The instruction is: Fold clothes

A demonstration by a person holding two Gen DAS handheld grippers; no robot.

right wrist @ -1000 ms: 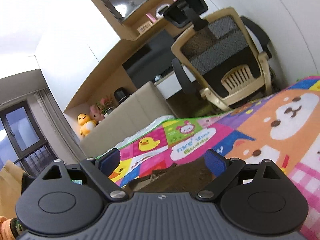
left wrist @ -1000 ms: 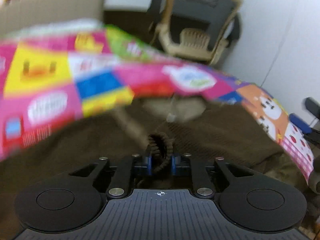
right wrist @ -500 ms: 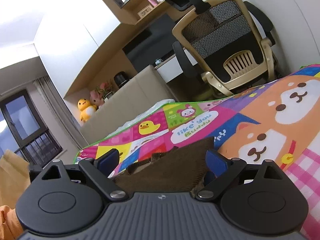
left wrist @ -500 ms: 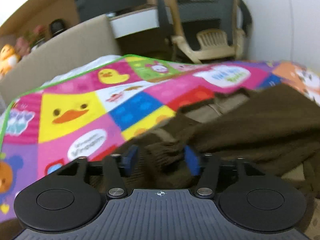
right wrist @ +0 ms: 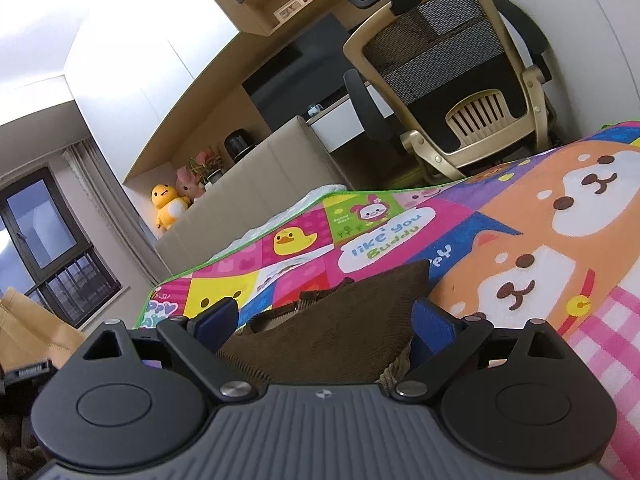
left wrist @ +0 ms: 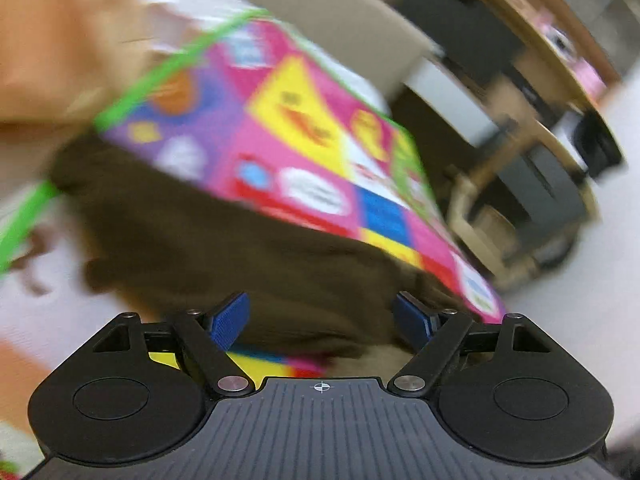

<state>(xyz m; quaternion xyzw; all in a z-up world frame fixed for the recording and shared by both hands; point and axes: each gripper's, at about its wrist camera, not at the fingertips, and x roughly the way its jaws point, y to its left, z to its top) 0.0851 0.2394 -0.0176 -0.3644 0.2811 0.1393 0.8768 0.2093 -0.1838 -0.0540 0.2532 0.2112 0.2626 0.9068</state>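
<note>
Left wrist view: the picture is smeared and tilted, so fine detail is lost. The left tool (left wrist: 322, 320) has its two blue pads spread wide apart, with nothing pinched between them. The brown knitted garment (left wrist: 224, 240) lies just ahead of and beneath the pads, draped across the colourful cartoon play mat (left wrist: 304, 148), whose green edge runs off to the upper left. An office chair (left wrist: 532, 200) stands beyond the mat's far side. The risk here, as I judge it, is one of aim: with the view this blurred, a closing pinch could take only a thin wisp of knit, or catch the mat together with the garment, and a lift would then drag the mat or let the cloth slip free.

Right wrist view: this picture is sharp. The right tool (right wrist: 326, 326) also stands with its pads apart, and a folded corner of the brown knitted garment (right wrist: 332, 332) sits in the gap between them, not squeezed as far as I can tell. The play mat (right wrist: 520, 240) stretches out ahead, and the office chair (right wrist: 452, 76) and a low beige headboard-like panel (right wrist: 248, 188) stand past its far edge. The garment looks thick and bunched, with a ribbed edge showing at the near side. I judge that a grip on such a bulky double layer may hold just the top ply, so the lower one sags and spoils the fold. If the two tools close at different depths, the fold line is likely to come out skewed.
</note>
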